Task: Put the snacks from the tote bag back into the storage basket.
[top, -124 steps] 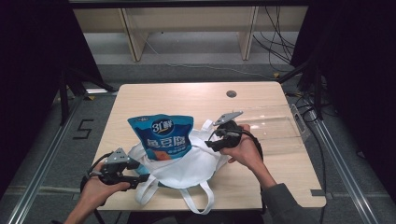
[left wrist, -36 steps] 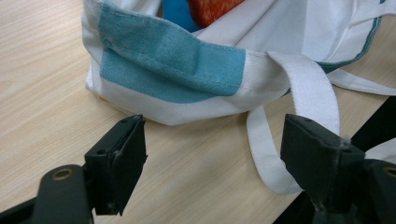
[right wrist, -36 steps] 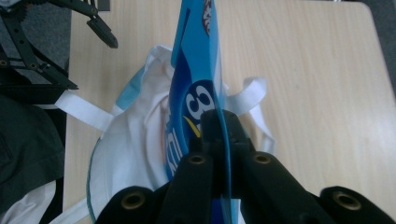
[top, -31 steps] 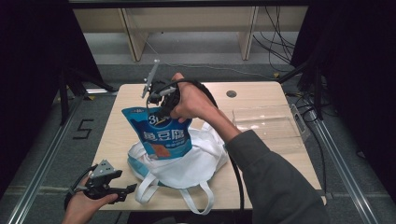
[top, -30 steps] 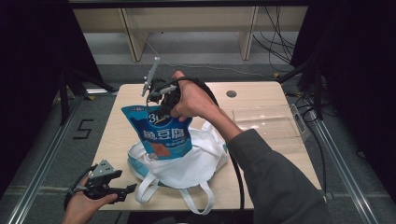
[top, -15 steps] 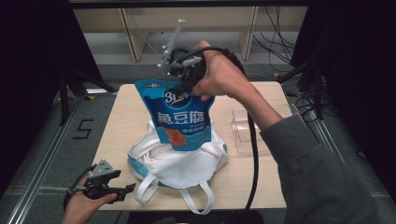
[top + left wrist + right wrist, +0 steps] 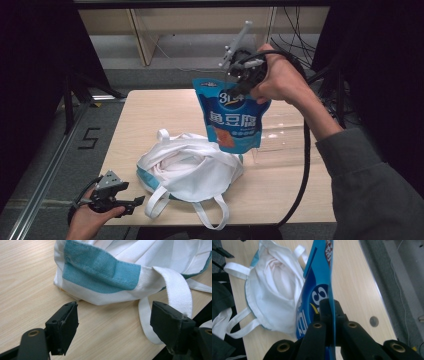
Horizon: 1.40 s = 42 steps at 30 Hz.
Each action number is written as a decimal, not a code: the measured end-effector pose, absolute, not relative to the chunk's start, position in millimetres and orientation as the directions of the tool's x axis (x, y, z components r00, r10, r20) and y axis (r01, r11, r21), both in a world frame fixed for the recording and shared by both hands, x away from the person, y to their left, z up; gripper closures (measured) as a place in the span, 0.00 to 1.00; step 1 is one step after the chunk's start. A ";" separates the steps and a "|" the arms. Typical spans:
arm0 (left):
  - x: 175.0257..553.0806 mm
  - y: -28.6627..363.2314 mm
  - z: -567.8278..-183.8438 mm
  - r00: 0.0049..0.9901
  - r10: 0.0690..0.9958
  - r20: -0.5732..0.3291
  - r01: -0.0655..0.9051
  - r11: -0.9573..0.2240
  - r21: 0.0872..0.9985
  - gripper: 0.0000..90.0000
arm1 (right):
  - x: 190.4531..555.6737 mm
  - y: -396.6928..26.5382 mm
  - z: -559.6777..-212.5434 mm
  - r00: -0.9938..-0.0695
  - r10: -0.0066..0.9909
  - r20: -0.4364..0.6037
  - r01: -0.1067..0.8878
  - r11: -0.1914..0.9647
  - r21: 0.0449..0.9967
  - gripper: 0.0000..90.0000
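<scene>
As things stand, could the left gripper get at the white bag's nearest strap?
Probably yes: the left gripper is open, low over the table, and the strap of the bag lies just ahead with nothing between.

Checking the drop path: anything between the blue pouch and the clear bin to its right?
Nothing visible. The blue pouch hangs clamped at its top edge in the right hand-held gripper, above the table, with the clear bin just behind and right of it. The white tote bag lies lower left, off that path.

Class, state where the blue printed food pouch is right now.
In the high view, the blue printed food pouch hangs clamped in the right tool, lifted above the white cloth tote bag.
</scene>
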<state>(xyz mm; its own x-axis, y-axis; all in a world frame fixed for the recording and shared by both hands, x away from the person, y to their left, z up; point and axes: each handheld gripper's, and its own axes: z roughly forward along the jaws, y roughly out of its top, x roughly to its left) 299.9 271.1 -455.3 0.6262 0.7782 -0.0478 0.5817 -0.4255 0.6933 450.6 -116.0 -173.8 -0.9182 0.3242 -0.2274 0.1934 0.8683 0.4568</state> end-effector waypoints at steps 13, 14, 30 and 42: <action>301.0 272.6 -455.9 0.632 0.774 -0.031 0.571 -0.438 0.695 0.25 | 471.5 -175.4 -178.1 -0.873 0.432 -0.229 0.302 0.844 0.443 1.00; 301.1 272.1 -455.4 0.631 0.775 -0.034 0.575 -0.437 0.692 0.25 | 472.4 -179.1 -178.4 -0.867 0.440 -0.233 0.308 0.842 0.444 1.00; 303.0 273.9 -455.0 0.641 0.768 -0.005 0.566 -0.467 0.680 0.25 | 485.7 -229.7 -184.7 -0.821 0.517 -0.241 0.383 0.813 0.439 1.00; 302.1 271.7 -457.1 0.621 0.783 -0.044 0.589 -0.428 0.686 0.25 | 499.8 -249.2 -198.4 -0.806 0.549 -0.220 0.414 0.789 0.453 1.00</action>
<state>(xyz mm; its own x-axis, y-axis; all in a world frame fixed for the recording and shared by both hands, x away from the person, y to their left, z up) 302.1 271.7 -457.1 0.6207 0.7828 -0.0443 0.5885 -0.4279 0.6860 499.8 -249.2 -198.4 -0.8064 0.5490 -0.2198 0.4140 0.7894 0.4532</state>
